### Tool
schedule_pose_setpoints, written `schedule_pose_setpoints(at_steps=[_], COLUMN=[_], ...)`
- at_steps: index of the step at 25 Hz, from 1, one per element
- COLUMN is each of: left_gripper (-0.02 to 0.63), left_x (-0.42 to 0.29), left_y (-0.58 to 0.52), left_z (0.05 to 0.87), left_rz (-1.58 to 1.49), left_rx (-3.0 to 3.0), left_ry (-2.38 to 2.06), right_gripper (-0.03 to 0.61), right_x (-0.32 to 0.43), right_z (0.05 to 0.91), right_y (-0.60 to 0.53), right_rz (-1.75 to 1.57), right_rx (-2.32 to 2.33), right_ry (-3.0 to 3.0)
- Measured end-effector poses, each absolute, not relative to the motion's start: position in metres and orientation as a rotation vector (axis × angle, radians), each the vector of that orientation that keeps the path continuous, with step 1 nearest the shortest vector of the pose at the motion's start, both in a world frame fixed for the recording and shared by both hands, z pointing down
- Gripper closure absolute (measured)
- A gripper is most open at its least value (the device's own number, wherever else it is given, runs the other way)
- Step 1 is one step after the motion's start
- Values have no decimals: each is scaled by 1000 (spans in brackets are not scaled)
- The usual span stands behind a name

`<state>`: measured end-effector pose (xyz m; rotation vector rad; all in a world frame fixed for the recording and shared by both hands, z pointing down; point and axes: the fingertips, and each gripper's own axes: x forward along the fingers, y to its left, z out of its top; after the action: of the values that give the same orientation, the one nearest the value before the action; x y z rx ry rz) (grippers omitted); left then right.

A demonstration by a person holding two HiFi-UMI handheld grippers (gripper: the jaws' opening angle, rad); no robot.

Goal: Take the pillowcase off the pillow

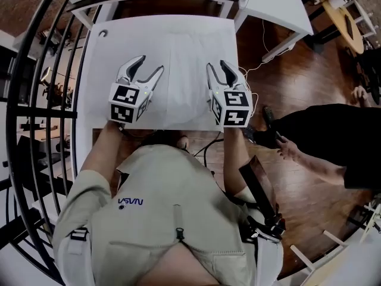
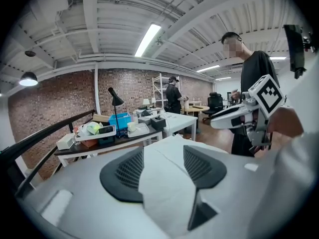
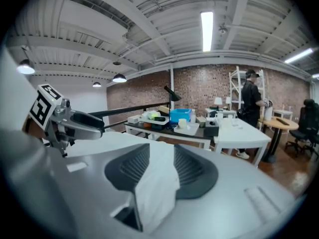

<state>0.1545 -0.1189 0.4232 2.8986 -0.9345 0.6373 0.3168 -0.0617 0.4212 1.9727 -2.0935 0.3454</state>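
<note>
1. Task item: the pillow [image 1: 202, 70] lies flat on the right half of the white tabletop [image 1: 119, 46], reaching to its near and right edges. Its white outer cloth is judged to be the pillowcase [image 1: 196, 109]. No separate loose case is visible.
2. Progress: removal is judged not yet done. The opening of the case cannot be located from these views. What is left is to grip the cloth and draw it off the filling.
3. Left gripper [image 1: 152, 64]: jaws wide apart and holding nothing. It hovers just left of the pillow's left edge, pointing far. White cloth shows through the gap, beyond the jaws.
4. Right gripper [image 1: 216, 64]: jaws apart, narrower than the left pair. It hangs over the pillow's right part. White cloth fills the gap; whether it touches the pads cannot be told.
5. Edges: the person stands at the near edge. A second table [image 1: 268, 5] sits close to the far edge.
6. Open room: bare tabletop lies left of the pillow. A black railing [image 1: 36, 70] bounds the left side. A bystander [image 1: 333, 136] stands on the wooden floor to the right.
</note>
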Motion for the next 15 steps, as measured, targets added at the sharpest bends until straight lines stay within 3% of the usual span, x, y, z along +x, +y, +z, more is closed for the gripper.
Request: schedule_pose_setpoints(at_steps=[15], left_gripper=[313], left_x=[211], left_y=[-242], left_z=[458], left_rz=[795], left_rx=[2847], left_ry=[-854], right_gripper=[414], right_x=[342], right_z=[452], right_y=[-206], right_rz=[468], right_rx=[1844], right_ry=[-1954])
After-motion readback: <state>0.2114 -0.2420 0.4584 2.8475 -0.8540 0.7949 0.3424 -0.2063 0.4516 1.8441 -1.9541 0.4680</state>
